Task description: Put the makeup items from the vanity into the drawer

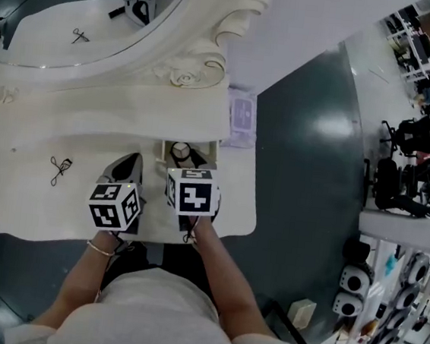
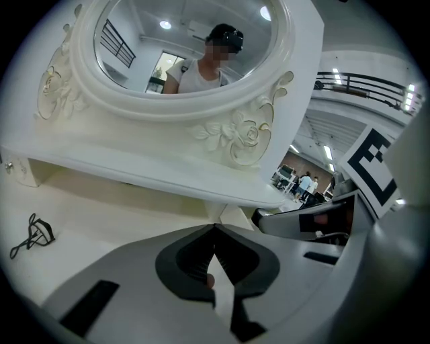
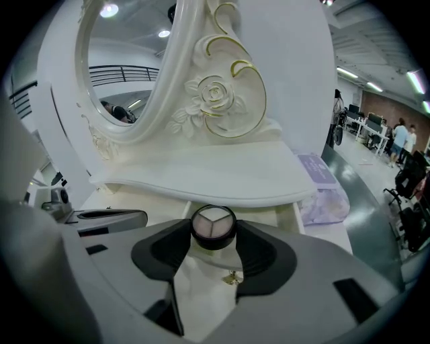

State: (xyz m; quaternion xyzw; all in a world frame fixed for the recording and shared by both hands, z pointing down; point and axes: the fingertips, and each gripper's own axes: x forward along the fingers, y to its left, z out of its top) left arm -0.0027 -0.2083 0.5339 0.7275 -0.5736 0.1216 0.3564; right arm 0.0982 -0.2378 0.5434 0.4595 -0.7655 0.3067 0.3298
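The right gripper (image 3: pixel 213 234) has its fingers closed partway around a round eyeshadow compact (image 3: pixel 213 222). They grip its rim on both sides so the pans face up. The compact sits over the open drawer (image 3: pixel 289 216) under the mirror shelf, probably so it can be lowered and let go inside.

The left gripper (image 2: pixel 214 236) rests near the counter (image 1: pixel 28 201). Its fingers meet at the tips and seem to hold nothing. An eyelash curler (image 1: pixel 59 170) lies on the left of the counter, well apart from both grippers. It looks like the next item to collect.
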